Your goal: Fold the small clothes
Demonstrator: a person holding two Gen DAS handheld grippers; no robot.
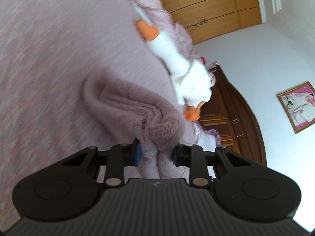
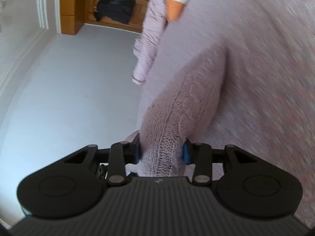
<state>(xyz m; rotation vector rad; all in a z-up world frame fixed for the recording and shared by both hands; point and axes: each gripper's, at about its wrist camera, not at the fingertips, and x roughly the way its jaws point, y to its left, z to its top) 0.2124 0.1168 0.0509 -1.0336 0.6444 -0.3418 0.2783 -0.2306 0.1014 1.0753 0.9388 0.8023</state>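
A small pink cable-knit sweater (image 1: pixel 135 116) lies bunched over the pink bedspread (image 1: pixel 49 59). My left gripper (image 1: pixel 156 153) is shut on one gathered edge of it, the knit bulging between the blue pads. In the right wrist view the same knit sweater (image 2: pixel 185 106) stretches away from me, and my right gripper (image 2: pixel 162 153) is shut on its near end. Both views are blurred by motion, and the sweater's full shape is hidden by its folds.
A white plush goose (image 1: pixel 177 63) with orange feet and beak lies on the bed beyond the sweater. A dark wooden headboard (image 1: pixel 236 122) and a framed picture (image 1: pixel 299 106) are to the right. A wardrobe (image 2: pixel 110 5) with a hanging dark garment stands behind.
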